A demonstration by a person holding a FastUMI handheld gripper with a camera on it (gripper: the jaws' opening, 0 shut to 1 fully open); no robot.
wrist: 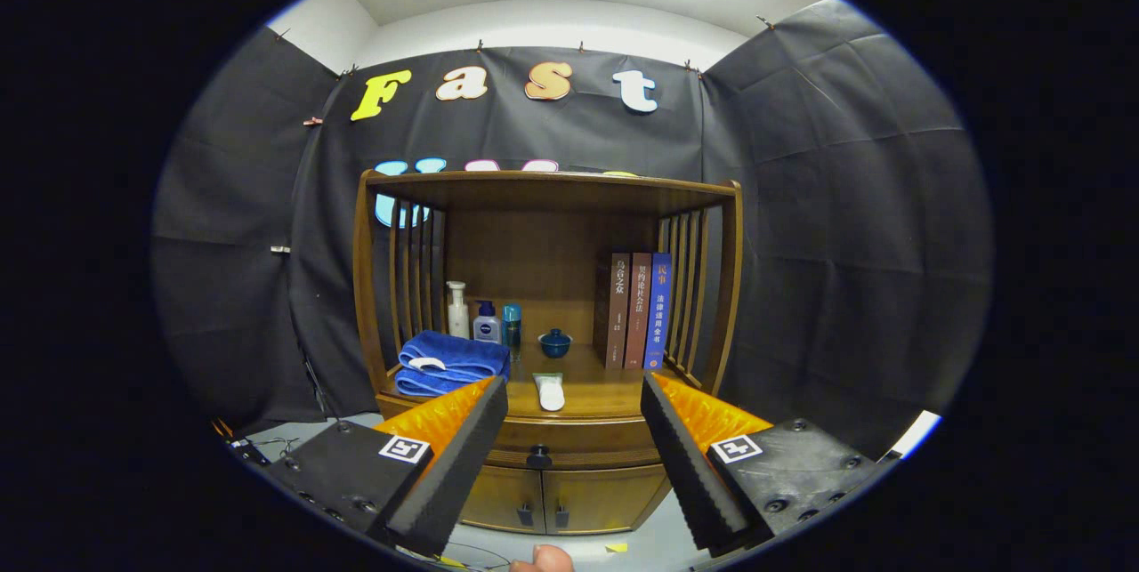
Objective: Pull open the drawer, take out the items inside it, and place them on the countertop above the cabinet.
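1. The gripper (569, 465) is seen at the bottom of the frame with its fingers spread wide and nothing held between them.
2. Between and beyond the fingers, at lower centre, the closed drawer (569, 440) is seen, its dark knob (538, 457) facing the camera.
3. A white tube (550, 391) lies on the countertop (605, 398), its long axis pointing toward the camera.
4. At centre-left a folded blue towel (449, 362) and three bottles (483, 316) are placed; a blue lidded bowl (555, 342) stands mid-frame, with three upright books (634, 310) to its right.
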